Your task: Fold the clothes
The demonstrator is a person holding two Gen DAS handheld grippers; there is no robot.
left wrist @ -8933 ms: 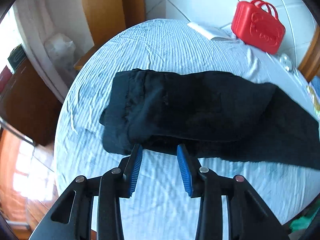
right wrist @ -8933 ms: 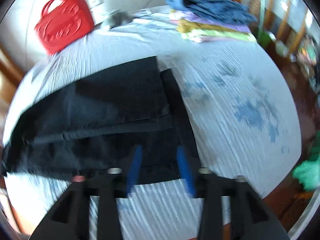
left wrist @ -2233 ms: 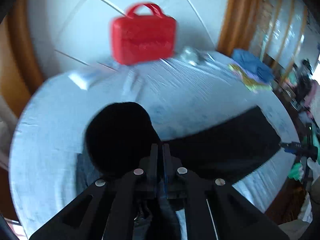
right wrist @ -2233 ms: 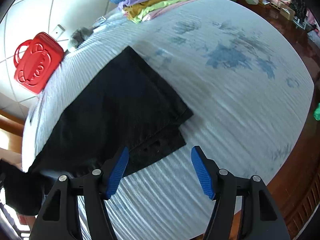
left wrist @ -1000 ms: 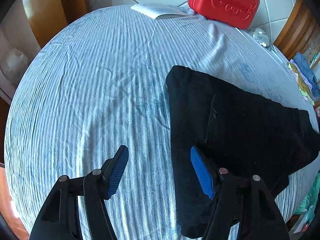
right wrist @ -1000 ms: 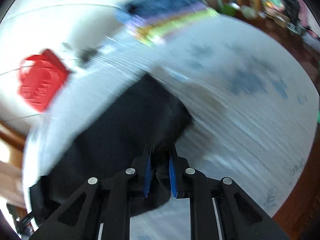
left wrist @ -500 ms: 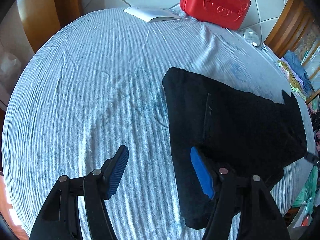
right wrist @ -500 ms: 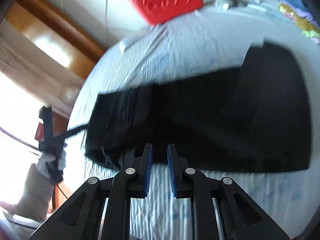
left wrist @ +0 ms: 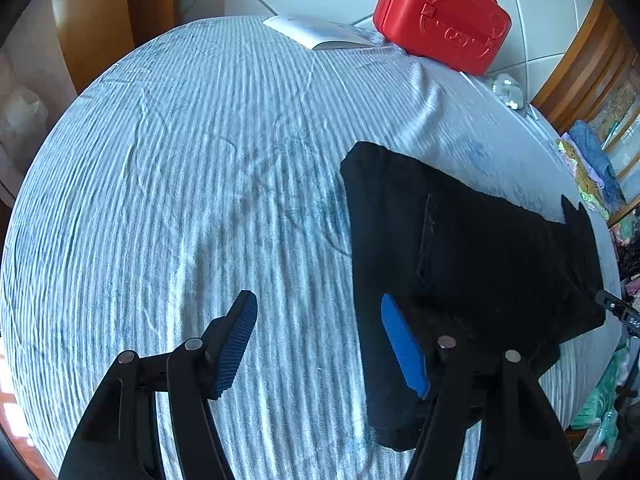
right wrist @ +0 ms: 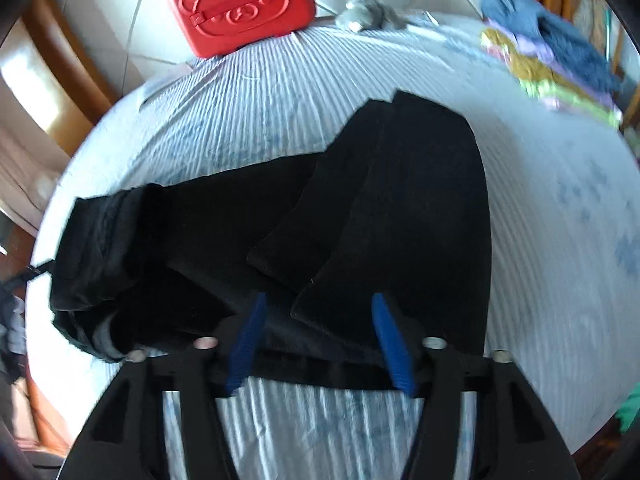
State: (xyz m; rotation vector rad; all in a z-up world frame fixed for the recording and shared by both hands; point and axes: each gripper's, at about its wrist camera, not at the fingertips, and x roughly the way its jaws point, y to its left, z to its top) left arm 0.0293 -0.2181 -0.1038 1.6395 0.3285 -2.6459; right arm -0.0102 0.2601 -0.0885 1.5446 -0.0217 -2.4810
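Observation:
A black garment (left wrist: 460,264) lies folded on the blue-and-white striped cloth of the table (left wrist: 200,184). In the right wrist view the black garment (right wrist: 360,216) shows layered flaps folded over its right half. My left gripper (left wrist: 316,312) is open and empty, hovering at the garment's left edge, with its right finger over the fabric. My right gripper (right wrist: 318,312) is open, just above the garment's near edge, holding nothing.
A red case (left wrist: 442,16) stands at the table's far edge beside a white booklet (left wrist: 320,32). A stack of folded coloured clothes (right wrist: 552,64) lies at the far right. A grey crumpled item (right wrist: 368,12) sits near the case. The table's edge drops off nearby.
My right gripper was shut on the garment's end a second ago, carried it over leftwards, and has now opened and let it go. My left gripper stays open and barely moved.

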